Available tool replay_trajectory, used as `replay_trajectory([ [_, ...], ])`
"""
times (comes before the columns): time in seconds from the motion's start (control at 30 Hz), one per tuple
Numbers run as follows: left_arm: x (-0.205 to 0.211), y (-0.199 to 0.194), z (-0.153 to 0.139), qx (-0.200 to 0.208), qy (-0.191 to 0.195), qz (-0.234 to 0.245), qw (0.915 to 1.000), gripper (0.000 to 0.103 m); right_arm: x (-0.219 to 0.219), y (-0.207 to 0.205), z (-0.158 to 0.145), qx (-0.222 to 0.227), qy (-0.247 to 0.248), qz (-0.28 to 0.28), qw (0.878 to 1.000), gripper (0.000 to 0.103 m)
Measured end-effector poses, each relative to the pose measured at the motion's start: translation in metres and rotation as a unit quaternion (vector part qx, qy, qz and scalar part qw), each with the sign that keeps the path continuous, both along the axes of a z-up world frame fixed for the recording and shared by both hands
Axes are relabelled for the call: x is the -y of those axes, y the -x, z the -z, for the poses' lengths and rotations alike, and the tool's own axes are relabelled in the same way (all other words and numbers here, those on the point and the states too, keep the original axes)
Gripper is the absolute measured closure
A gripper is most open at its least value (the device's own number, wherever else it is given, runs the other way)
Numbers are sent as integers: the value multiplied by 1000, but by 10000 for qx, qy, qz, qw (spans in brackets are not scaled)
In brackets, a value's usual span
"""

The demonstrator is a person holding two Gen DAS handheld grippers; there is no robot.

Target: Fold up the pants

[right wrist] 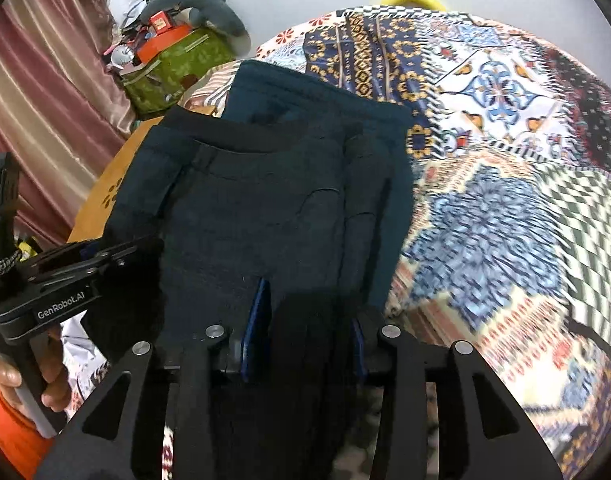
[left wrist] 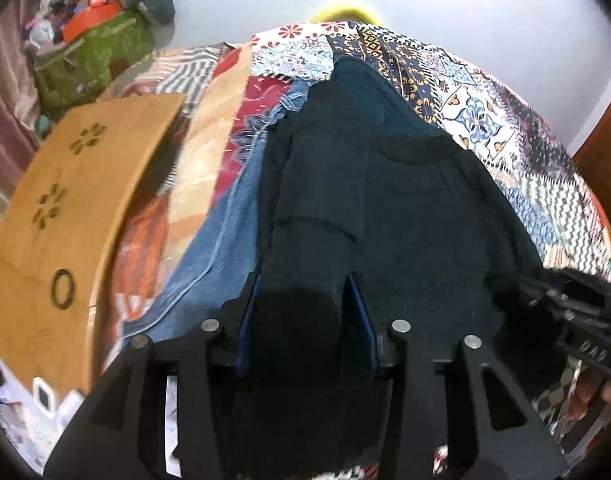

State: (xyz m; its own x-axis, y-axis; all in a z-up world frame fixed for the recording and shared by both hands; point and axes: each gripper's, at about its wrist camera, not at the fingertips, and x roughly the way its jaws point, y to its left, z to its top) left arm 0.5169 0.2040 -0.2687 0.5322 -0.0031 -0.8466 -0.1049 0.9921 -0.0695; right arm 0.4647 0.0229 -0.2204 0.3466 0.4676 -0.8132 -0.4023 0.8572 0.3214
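- We are holding the left hand-held gripper [left wrist: 305, 320] over the near end of the dark pants [left wrist: 385, 200], which are lying on the patchwork bedspread [left wrist: 505, 120].
- A dark fold of the pants is sitting between its blue pads [left wrist: 363, 320]; the jaws are standing partly apart, and in the shadow we cannot tell whether the pads are pressing on the cloth.
- We are holding the right hand-held gripper [right wrist: 305, 332] at the near edge of the pants [right wrist: 245, 200] too, and dark cloth is lying between its pads [right wrist: 257, 320]; the grip here is probably slack, but the view is too dim for us to be sure.
- In the right wrist view, the waistband is lying at the far end of the pants, with a second dark teal garment [right wrist: 305, 88] showing beyond and to the right of them.
- Left of the pants, a blue cloth [left wrist: 233, 220] and a tan board [left wrist: 65, 220] with cut-out flower shapes are lying.
- Far left of the pants, a green bag [right wrist: 173, 68] with an orange box on it is standing by a pink curtain [right wrist: 45, 80].
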Motion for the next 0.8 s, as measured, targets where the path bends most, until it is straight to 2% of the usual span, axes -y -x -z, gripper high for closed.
replay_trajectory([
  [0.1,7,24,-20,39,-178,99,9998,61,11,17,-18,142,-39,16,9999,68],
  [0.2,10,51,-51,280,-248,146,9992,61,20,43,-53,573,-133,-124,9982,68],
  [0.3,19,85,-94,693,-340,208,9968,61,31,83,-104,1218,-314,-234,9918,68],
  [0.4,32,129,-144,1252,-394,266,9910,61,45,129,-155,1837,-575,-308,9808,68],
  [0.5,48,180,-193,1843,-389,317,9816,61,59,174,-199,2333,-824,-345,9683,68],
  [0.57,61,221,-225,2272,-385,371,9724,61,67,207,-226,2673,-981,-369,9579,68],
  [0.67,79,275,-256,2758,-450,415,9592,61,81,256,-258,3149,-1183,-370,9410,68],
  [0.8,100,335,-278,3223,-697,353,9434,56,93,318,-284,3777,-1276,-328,9165,68],
])
